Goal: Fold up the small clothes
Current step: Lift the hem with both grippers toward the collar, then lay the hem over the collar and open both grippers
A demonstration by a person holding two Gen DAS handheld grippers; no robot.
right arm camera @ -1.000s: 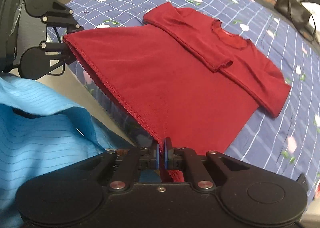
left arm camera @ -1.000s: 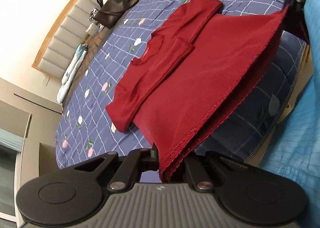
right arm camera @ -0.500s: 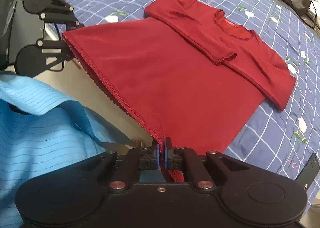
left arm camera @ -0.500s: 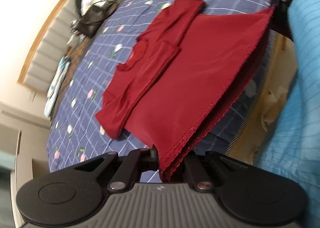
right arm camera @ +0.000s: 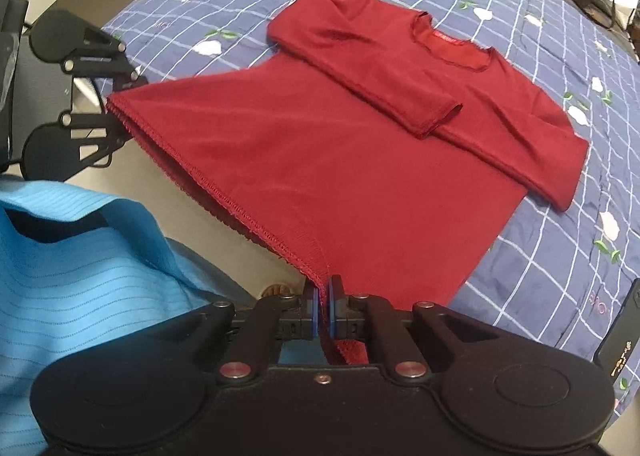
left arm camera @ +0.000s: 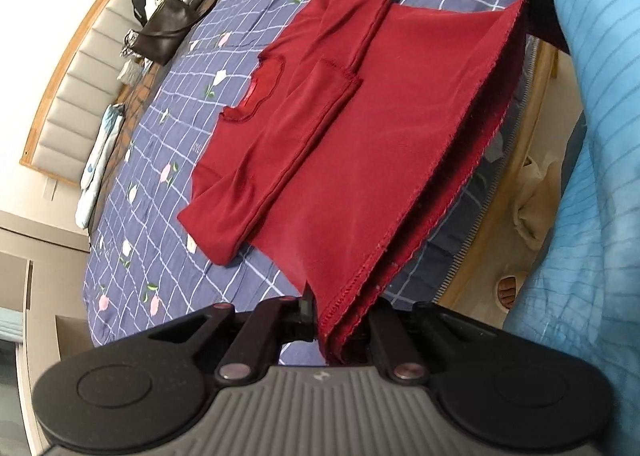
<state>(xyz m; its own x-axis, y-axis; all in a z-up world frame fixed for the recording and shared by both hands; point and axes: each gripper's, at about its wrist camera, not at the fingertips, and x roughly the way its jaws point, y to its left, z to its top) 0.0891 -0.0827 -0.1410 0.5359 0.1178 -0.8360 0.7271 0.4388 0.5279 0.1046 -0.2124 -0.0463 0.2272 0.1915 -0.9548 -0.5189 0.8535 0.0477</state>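
The dark red knit long-sleeved top (right arm camera: 360,144) lies on the blue checked floral bedspread (right arm camera: 560,256), hem lifted higher than a moment ago. My left claw (left arm camera: 340,320) and right claw (right arm camera: 324,312) each stay clamped on a hem corner.

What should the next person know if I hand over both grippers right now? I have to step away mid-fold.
Left gripper: shut on one corner of the red top's bottom hem.
Right gripper: shut on the other hem corner.
The hem is lifted and stretched between them past the bed edge; the neck end lies flat on the bed.
Done: both sleeves are folded across the chest.
Left: carry the hem toward the collar, lay it down, release.
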